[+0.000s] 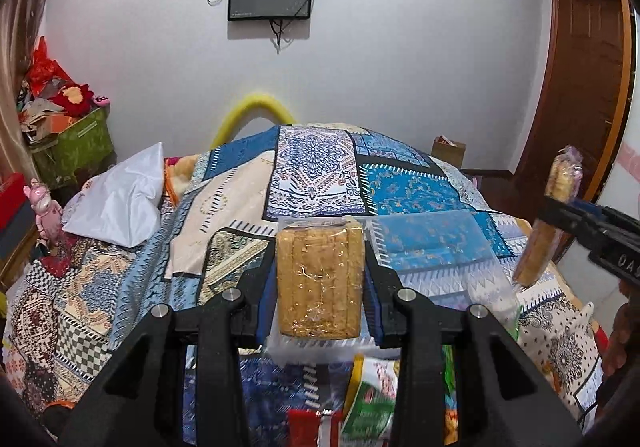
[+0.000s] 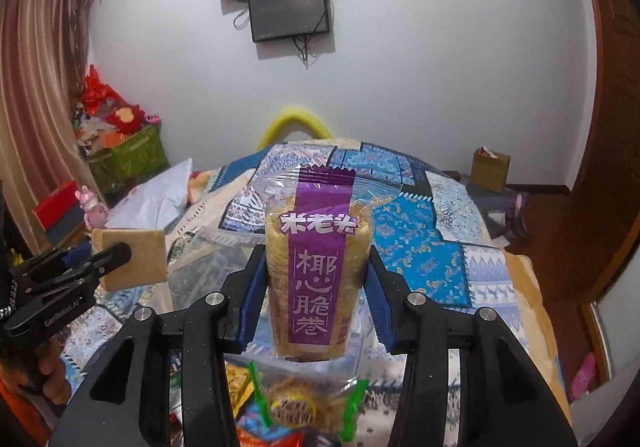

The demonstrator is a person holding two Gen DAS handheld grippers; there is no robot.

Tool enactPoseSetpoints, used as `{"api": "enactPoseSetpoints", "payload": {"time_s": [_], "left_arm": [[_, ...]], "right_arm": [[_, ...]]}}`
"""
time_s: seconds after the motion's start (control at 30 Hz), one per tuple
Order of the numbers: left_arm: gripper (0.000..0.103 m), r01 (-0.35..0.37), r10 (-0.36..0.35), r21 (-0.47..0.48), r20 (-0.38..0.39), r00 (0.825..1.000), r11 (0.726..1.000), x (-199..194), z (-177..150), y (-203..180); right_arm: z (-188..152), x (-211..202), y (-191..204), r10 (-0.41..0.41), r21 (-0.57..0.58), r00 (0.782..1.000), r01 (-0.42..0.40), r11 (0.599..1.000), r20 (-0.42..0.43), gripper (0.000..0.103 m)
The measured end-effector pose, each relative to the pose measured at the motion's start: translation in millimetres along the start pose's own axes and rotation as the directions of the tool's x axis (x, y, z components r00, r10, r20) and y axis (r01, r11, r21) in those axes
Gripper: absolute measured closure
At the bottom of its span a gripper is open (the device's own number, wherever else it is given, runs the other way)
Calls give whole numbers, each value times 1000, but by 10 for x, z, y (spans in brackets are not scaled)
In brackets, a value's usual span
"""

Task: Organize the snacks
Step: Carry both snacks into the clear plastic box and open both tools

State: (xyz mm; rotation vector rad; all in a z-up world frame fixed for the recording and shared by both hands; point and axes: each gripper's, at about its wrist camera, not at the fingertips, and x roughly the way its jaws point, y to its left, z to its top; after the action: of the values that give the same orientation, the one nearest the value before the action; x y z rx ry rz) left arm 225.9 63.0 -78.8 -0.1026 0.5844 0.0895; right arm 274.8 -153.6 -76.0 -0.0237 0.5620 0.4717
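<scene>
Step in hand, as I judge it: carrying. Both grippers are loaded and held above the bed (image 1: pixel 420 183), over a clear plastic box (image 1: pixel 436 247) that lies on the patchwork cover.

Left gripper (image 1: pixel 320 283): jaws drawn in tight on a rice-cracker pack (image 1: pixel 320 279), its plain golden back toward the camera, pads pressing both long edges. From the right wrist view the same pack (image 2: pixel 132 259) shows side-on at the left, clear of the bed.

Right gripper (image 2: pixel 316 287): jaws partly closed on a second pack with a purple label (image 2: pixel 316 279), held upright, blue pads against its sides. From the left wrist view it hangs at the right edge (image 1: pixel 548 219).

Next move, judged: each pack needs lowering into the clear box, flat or on edge, then letting go; the two grippers should go in turn so they do not meet over the opening. The box walls are transparent and hard to read.

Count:
- rice-cracker packs in hand: two.
- clear boxes: one seen.
- loose snacks below the grippers: at least three wrappers, among them a green-ended one (image 2: pixel 296 407); exact number cannot be told.
- screens on the wall: two.
</scene>
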Motion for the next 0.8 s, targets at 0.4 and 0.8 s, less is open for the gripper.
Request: {"api": "enactPoseSetpoints", "payload": {"time_s": [0.4, 0.8], "left_arm": [[66, -15, 23, 74, -103, 994, 997, 746, -78, -248], [66, -9, 26, 79, -209, 978, 997, 1120, -205, -345]], "right_arm": [[-168, 669, -15, -6, -41, 979, -2, 999, -202, 60], [-305, 1086, 34, 16, -71, 927, -46, 996, -375, 60]]}}
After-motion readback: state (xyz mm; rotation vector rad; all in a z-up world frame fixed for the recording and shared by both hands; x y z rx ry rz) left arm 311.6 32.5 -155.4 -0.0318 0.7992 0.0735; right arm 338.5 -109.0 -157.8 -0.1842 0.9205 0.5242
